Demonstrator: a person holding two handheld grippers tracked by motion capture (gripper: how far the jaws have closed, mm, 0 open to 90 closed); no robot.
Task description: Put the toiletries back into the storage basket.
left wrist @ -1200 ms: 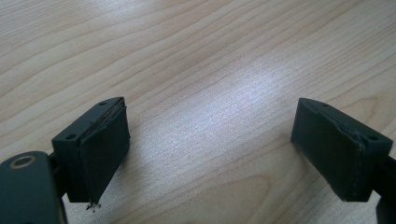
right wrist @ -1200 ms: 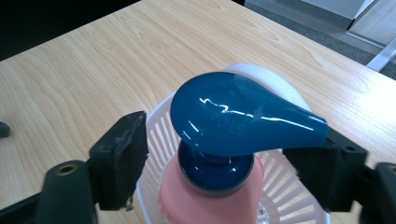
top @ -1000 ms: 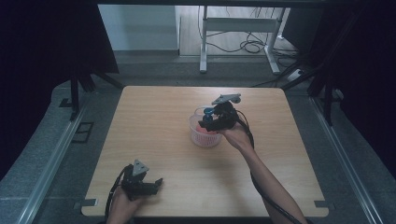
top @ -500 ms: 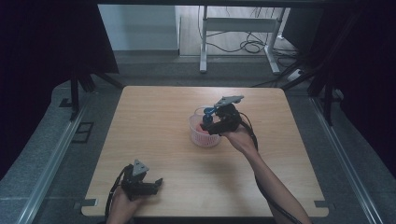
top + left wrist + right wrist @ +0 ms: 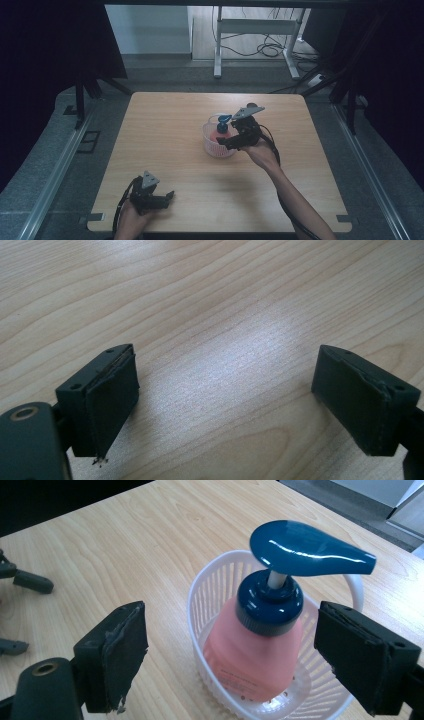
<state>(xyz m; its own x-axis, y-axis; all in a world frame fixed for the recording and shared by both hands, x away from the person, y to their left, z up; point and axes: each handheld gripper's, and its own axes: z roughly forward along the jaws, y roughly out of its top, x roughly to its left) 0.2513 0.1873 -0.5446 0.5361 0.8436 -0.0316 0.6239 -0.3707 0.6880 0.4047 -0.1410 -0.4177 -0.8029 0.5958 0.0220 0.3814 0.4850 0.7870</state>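
A pink bottle (image 5: 252,652) with a dark blue pump (image 5: 305,547) stands upright inside a small white basket (image 5: 210,587), its base on the basket's perforated floor. The pump's flat spout points to the right in the right gripper view, out over the basket's rim. In the high view the basket (image 5: 212,145) sits on the table (image 5: 165,130) a little right of its middle, toward the far half, with the pump (image 5: 223,121) showing above it.

The right gripper (image 5: 230,655) is just beside the basket on its near right side, its jaws spread wide on either side of the bottle without touching it or the basket; they have just been opening, with nothing pressed between the pads. In the high view the right gripper (image 5: 231,143) is held level, pointing left at the basket.

The left gripper (image 5: 167,196) rests well apart, near the table's front left edge. Its jaws stand wide open over bare wood, as the left gripper (image 5: 225,410) view shows.
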